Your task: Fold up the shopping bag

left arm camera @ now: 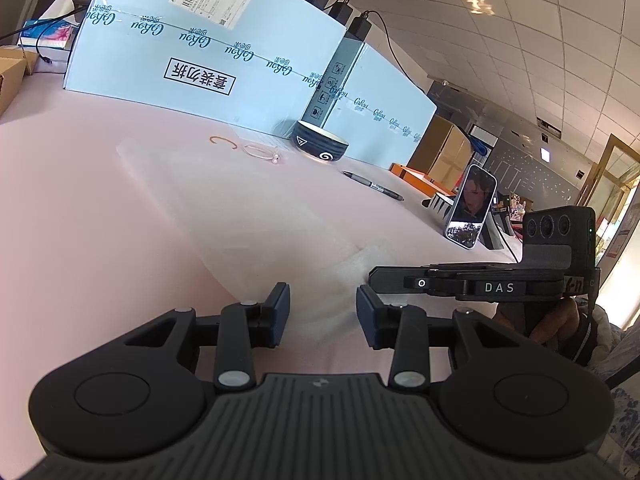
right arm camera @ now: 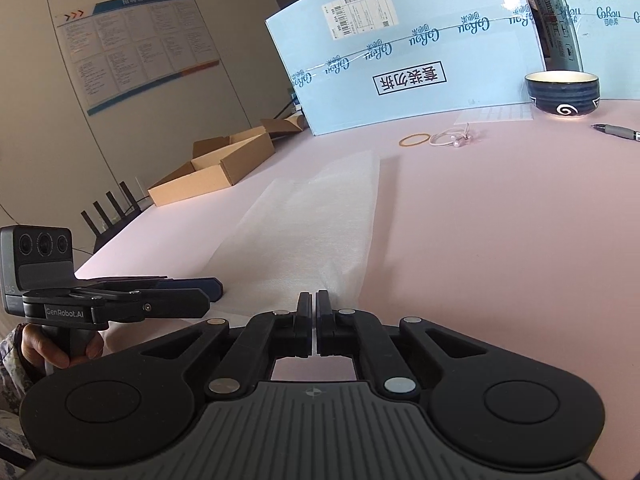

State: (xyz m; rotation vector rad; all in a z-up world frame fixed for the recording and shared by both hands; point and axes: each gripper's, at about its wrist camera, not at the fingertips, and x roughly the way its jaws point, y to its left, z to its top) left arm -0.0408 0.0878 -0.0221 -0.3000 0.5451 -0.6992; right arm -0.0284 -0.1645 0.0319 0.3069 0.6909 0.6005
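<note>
White and thin, the bag (right arm camera: pixel 316 216) lies flat on the pink table (right arm camera: pixel 500 232), a long strip running away from me. My right claw (right arm camera: pixel 314 300) is pinched shut at its near end (whether on the bag, unclear); my left claw (left arm camera: pixel 322 300) stands partly open over it. Beyond sit a bowl (right arm camera: pixel 562 92) and box (right arm camera: pixel 400 60).

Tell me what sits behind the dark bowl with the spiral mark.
Directly behind the dark bowl stand the pale blue cartons, with a grey box edge between them. A sheet of gridded paper lies beside its base. Anything behind the cartons is hidden.
</note>
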